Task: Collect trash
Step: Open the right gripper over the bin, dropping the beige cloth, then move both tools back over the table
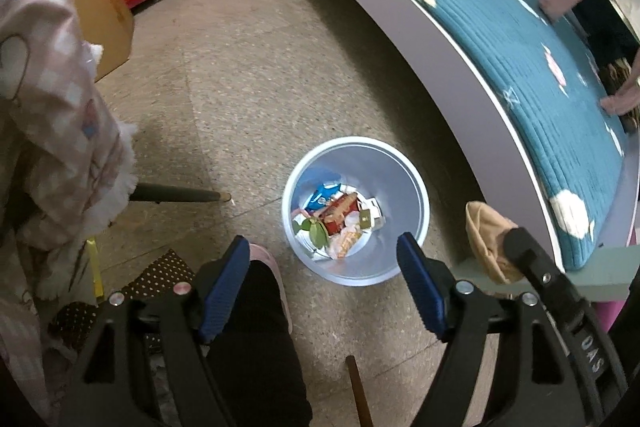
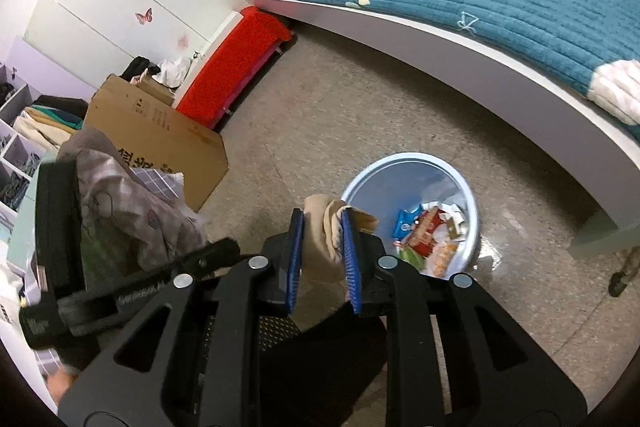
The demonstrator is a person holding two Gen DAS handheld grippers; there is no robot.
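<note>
A pale blue bin stands on the floor beside the bed, with wrappers, a red packet and a green leaf at its bottom. My left gripper hangs above its near rim, jaws wide open with nothing between them. In the right wrist view my right gripper is shut on a crumpled tan wad, just left of the bin and above floor level. The same tan wad shows in the left wrist view, to the right of the bin.
A bed with a teal quilt runs along the far side of the bin. A cardboard box and a red bench stand to the left. A person's black trouser leg and pink slipper are below the left gripper.
</note>
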